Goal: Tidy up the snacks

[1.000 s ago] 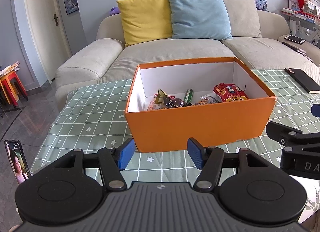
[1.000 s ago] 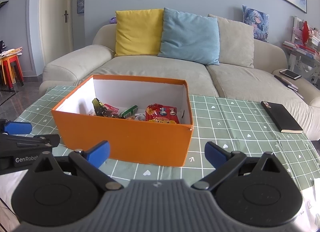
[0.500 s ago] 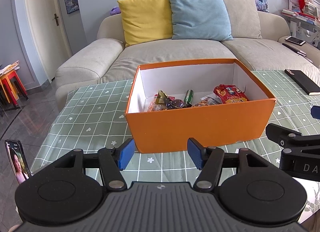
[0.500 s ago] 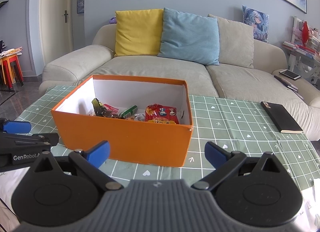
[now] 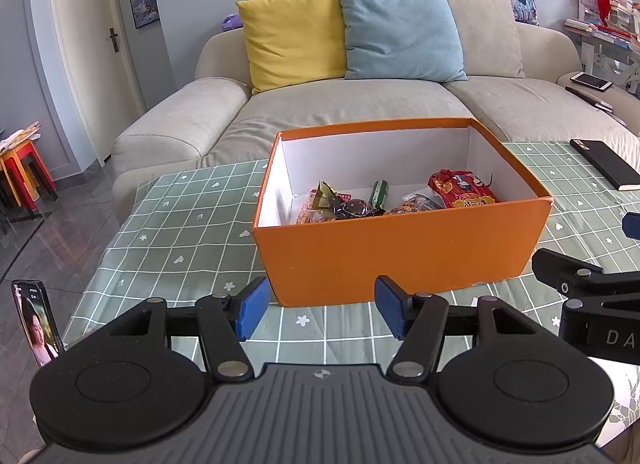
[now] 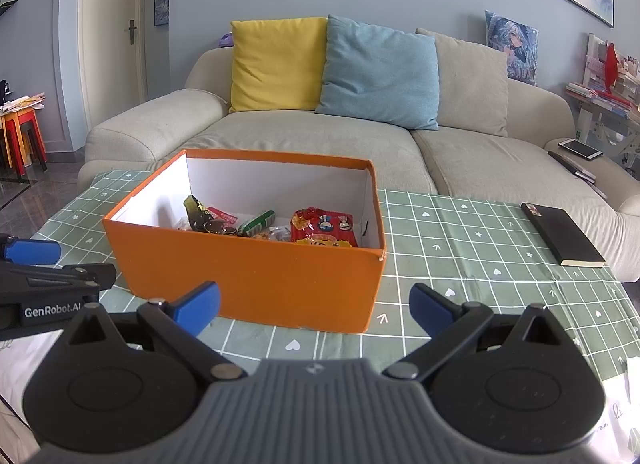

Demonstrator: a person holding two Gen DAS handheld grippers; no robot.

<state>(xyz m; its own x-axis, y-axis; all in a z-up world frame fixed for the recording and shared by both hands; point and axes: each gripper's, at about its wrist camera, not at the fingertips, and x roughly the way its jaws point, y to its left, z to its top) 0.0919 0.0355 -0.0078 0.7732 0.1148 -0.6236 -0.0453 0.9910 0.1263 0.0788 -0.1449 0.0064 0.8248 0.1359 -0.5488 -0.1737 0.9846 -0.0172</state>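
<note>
- Left wrist view: your left tongs (image 5: 318,312) stand apart with nothing between them, just short of the orange box (image 5: 400,260) on the green checked desk (image 5: 180,232)
- Right wrist view: your right tongs (image 6: 314,308) gape wide and empty, close to the box's near wall
- The snacks lie inside the box: a red packet (image 6: 324,228), a green stick pack (image 6: 258,222), a dark wrapper (image 5: 352,209)

One orange box (image 5: 400,252), three sofa cushions (image 5: 294,34), one black notebook (image 6: 562,234), two blue-padded grippers (image 5: 318,314), one red snack packet (image 5: 460,192), one green snack stick (image 6: 258,223)
</note>
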